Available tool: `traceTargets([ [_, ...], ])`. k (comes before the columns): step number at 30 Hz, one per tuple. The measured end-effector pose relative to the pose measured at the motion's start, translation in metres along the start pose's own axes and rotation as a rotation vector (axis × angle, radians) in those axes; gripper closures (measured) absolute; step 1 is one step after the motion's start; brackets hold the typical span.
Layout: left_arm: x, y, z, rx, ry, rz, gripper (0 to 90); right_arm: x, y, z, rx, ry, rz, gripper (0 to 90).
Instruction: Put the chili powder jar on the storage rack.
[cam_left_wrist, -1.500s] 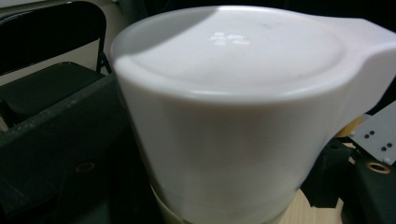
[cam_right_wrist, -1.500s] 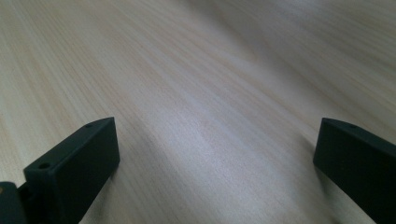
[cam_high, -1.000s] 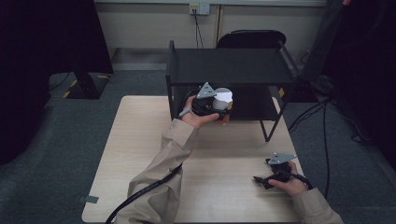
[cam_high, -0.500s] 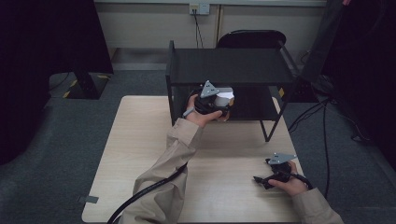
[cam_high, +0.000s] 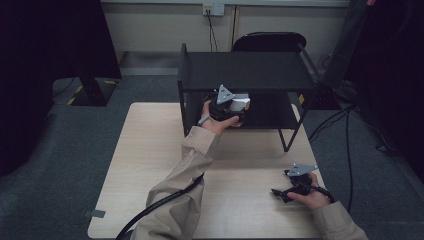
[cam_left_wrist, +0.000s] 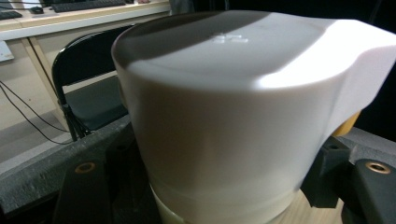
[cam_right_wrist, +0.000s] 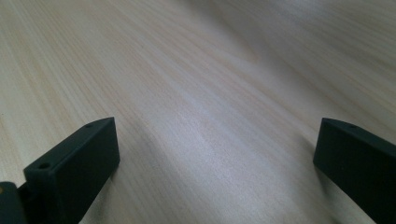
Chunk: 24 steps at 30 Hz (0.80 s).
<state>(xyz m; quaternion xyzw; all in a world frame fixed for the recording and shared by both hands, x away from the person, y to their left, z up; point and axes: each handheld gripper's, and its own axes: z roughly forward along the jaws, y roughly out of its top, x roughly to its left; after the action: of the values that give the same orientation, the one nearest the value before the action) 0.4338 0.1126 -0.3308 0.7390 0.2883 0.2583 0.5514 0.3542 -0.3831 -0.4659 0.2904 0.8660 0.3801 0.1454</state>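
A white plastic container (cam_left_wrist: 233, 116) is clamped between the jaws of the left gripper (cam_high: 235, 106), which are closed as far as its sides allow. In the left gripper view the container is seen close up: its flat lid carries a small raised mark, and a squared lip juts out at the upper right. A bit of yellow is seen under that lip, though what it is cannot be told. The two black jaws are pressed against the container's lower sides.

In the high view the container (cam_high: 241, 103) is held at the front opening of a black shelf unit (cam_high: 245, 70), under the top board and above the lower board. Whether it touches the lower board cannot be told. The left hand (cam_high: 216, 120) is wrapped around the gripper's body, and the sleeve reaches back across the wooden table (cam_high: 150, 150) to the near edge. A black cable is seen running along the sleeve.

The right gripper (cam_high: 283, 193) is rested low on the table near its front right corner, well apart from the shelf unit. Its jaws are spread wide with nothing between them; bare wood grain is seen between them in the right gripper view.

Behind the shelf unit a black chair (cam_high: 270, 41) is placed against the wall.
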Motion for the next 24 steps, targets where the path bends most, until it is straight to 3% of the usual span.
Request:
traceTargets([
  [10, -0.0057, -0.0016, 0.0017, -0.004, 0.046, 0.028, 30.6, 0.0, 0.0, 0.0, 0.0, 0.0, -0.001, 0.0],
  [24, -0.0071, -0.001, 0.002, 0.004, 0.068, 0.065, 30.3, 0.0, 0.0, 0.0, 0.0, 0.0, -0.001, 0.0],
])
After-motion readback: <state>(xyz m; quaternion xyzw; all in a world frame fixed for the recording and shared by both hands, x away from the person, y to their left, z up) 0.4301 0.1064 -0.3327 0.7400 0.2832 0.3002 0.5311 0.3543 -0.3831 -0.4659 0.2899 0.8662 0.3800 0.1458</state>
